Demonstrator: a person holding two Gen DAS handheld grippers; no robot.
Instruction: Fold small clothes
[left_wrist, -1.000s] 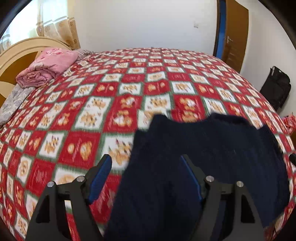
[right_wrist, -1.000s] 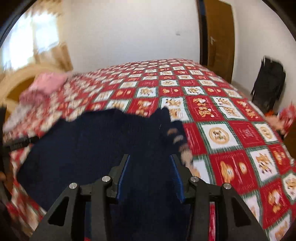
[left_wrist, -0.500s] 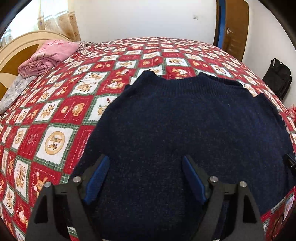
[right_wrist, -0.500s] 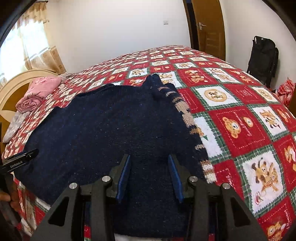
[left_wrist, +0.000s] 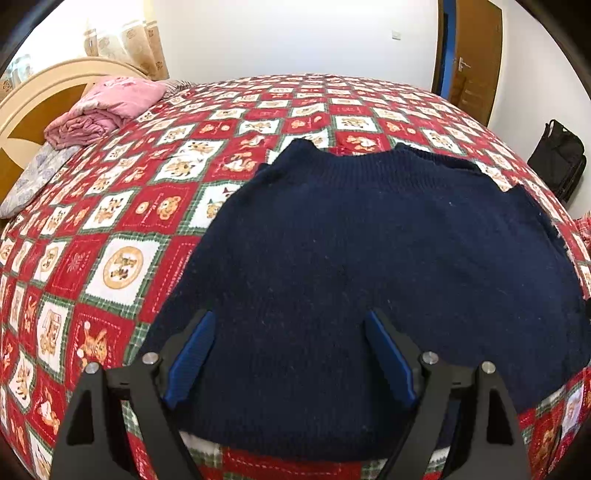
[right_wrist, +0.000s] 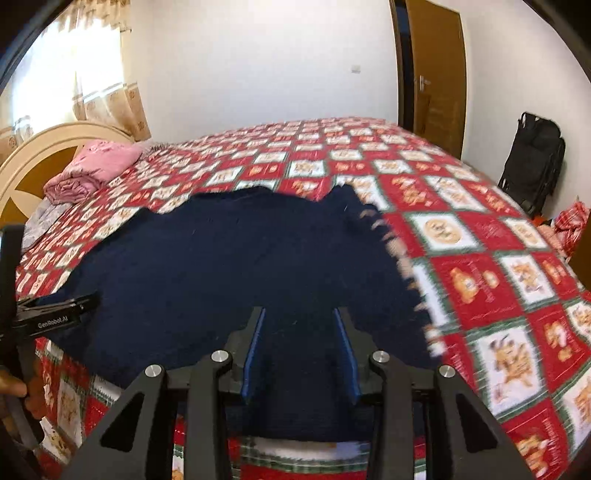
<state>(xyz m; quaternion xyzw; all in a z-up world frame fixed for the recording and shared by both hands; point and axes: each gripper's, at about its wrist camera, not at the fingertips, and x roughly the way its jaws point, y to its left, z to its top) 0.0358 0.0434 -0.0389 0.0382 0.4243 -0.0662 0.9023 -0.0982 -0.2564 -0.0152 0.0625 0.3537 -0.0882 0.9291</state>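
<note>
At the far left a folded pink blanket (left_wrist: 107, 107) rests by the headboard (left_wrist: 33, 110). The navy sweater (left_wrist: 369, 266) lies spread flat on the red patchwork quilt (left_wrist: 122, 229), near its front edge. The left gripper (left_wrist: 288, 354) hangs over the sweater's hem, jaws released and wide. The right gripper (right_wrist: 299, 347) has its 2 jaws closing over the knit, pads not yet pinching.
</note>
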